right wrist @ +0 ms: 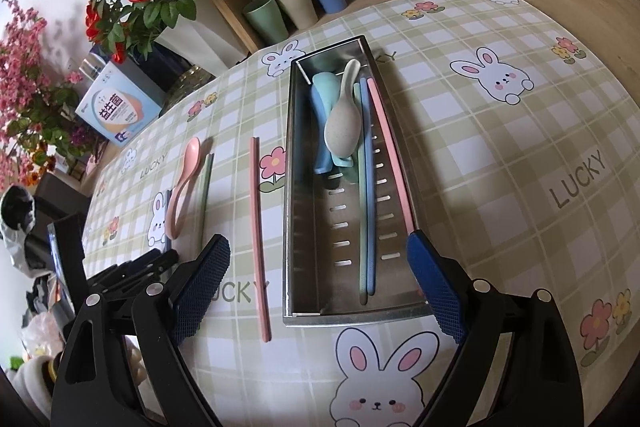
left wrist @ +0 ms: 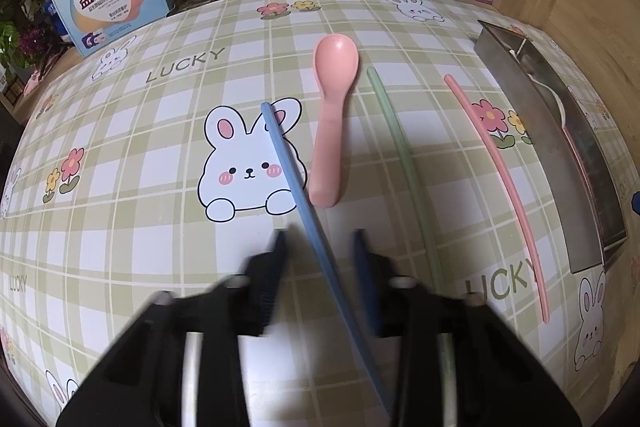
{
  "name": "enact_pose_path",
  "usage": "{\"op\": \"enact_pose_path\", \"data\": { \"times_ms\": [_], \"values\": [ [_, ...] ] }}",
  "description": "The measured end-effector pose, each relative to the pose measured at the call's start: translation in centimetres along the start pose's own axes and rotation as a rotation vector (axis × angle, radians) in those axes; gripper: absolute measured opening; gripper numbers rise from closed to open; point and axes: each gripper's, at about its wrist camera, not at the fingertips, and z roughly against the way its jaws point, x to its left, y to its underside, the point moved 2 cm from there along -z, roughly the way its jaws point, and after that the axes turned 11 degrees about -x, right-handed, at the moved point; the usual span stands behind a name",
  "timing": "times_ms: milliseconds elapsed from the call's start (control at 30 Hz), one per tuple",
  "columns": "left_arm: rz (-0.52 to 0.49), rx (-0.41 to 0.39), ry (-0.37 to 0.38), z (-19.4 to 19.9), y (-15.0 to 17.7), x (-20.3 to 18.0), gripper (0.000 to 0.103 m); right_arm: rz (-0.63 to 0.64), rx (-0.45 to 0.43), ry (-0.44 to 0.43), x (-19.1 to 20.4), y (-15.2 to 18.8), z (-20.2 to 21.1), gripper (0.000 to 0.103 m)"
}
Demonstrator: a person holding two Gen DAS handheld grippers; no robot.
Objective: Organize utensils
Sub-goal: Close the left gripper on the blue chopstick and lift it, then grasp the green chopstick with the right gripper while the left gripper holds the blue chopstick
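Your left gripper [left wrist: 320, 247] is spread with the blue chopstick [left wrist: 286, 163] lying on the tablecloth [left wrist: 140, 227] between its fingers, neither pad touching it; the pink spoon [left wrist: 330, 123], the green chopstick [left wrist: 400, 147] and the pink chopstick [left wrist: 492, 155] lie in turn to its right. Your right gripper [right wrist: 320, 279] hangs wide open over the near end of the metal tray [right wrist: 292, 163], pinching nothing. Inside the tray lie a blue spoon [right wrist: 322, 107], a beige spoon [right wrist: 340, 123] and three chopsticks, green, blue and pink, along its right side.
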Motion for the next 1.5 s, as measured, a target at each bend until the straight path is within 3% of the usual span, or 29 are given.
{"op": "enact_pose_path", "data": {
  "times_ms": [367, 733, 800, 867, 1000, 1167, 1233, 1267, 1500],
  "values": [
    [0.084, 0.030, 0.071, 0.7, 0.5, 1.1, 0.005, -0.014, 0.020, 0.017, -0.6, 0.6, 0.4, 0.087],
    [0.133, -0.028, 0.072, 3.1, 0.5, 3.4, 0.005, 0.056, 0.028, 0.011, 1.2, 0.5, 0.0, 0.086],
    [0.148, -0.030, 0.070, 3.1, 0.6, 4.0, 0.005, 0.103, 0.039, 0.011, 2.4, 0.6, -0.5, 0.075],
    [0.168, -0.030, 0.070, 3.1, 0.7, 4.6, 0.005, 0.137, 0.054, 0.007, 3.5, 0.6, -1.1, 0.072],
    [0.199, -0.049, 0.065, 3.3, 0.8, 6.1, 0.005, 0.239, 0.073, -0.002, 6.7, 0.8, -2.8, 0.056],
    [0.244, -0.071, 0.063, 3.7, 0.9, 7.9, 0.005, 0.377, 0.124, -0.048, 11.7, 1.8, -6.3, 0.047],
    [0.264, -0.077, 0.064, 3.8, 1.0, 8.7, 0.005, 0.426, 0.140, -0.049, 13.3, 2.4, -7.8, 0.040],
    [0.270, -0.079, 0.063, 3.9, 1.1, 8.9, 0.005, 0.453, 0.146, -0.042, 14.2, 2.8, -8.8, 0.032],
    [0.294, -0.103, 0.061, 4.5, 1.4, 10.3, 0.005, 0.512, 0.163, 0.014, 17.1, 4.2, -12.3, 0.028]
  ]
}}
